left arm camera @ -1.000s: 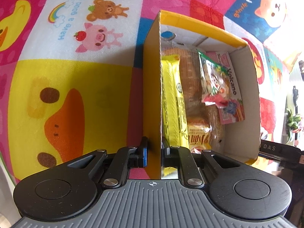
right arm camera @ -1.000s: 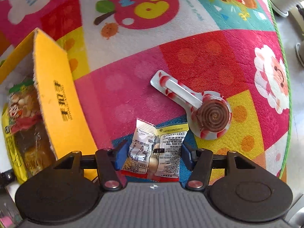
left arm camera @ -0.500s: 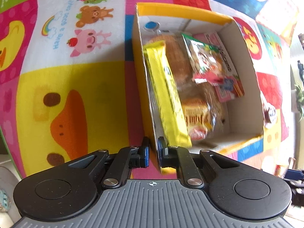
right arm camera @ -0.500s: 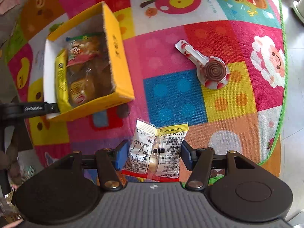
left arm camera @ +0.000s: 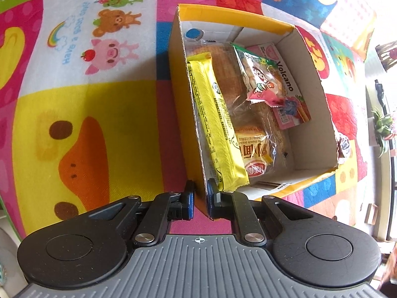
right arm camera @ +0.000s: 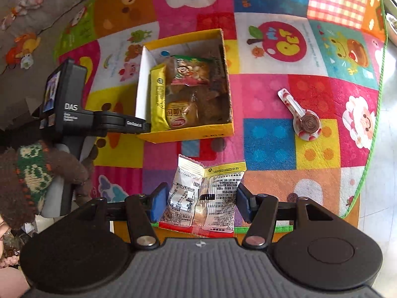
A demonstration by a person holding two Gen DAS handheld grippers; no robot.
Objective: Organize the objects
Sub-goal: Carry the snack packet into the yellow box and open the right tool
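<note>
Left gripper [left arm camera: 198,200] fingers pinching near wall of yellow box [left arm camera: 248,22], box sitting on play mat [left arm camera: 86,99], snack packets inside. Right gripper [right arm camera: 198,204] fingers clamping white snack packet [right arm camera: 202,198], hanging above mat. Lollipop [right arm camera: 306,123] lying right of box.

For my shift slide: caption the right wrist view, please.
Right tool holds a white snack packet above the play mat; yellow box of snacks ahead, lollipop loose.
</note>
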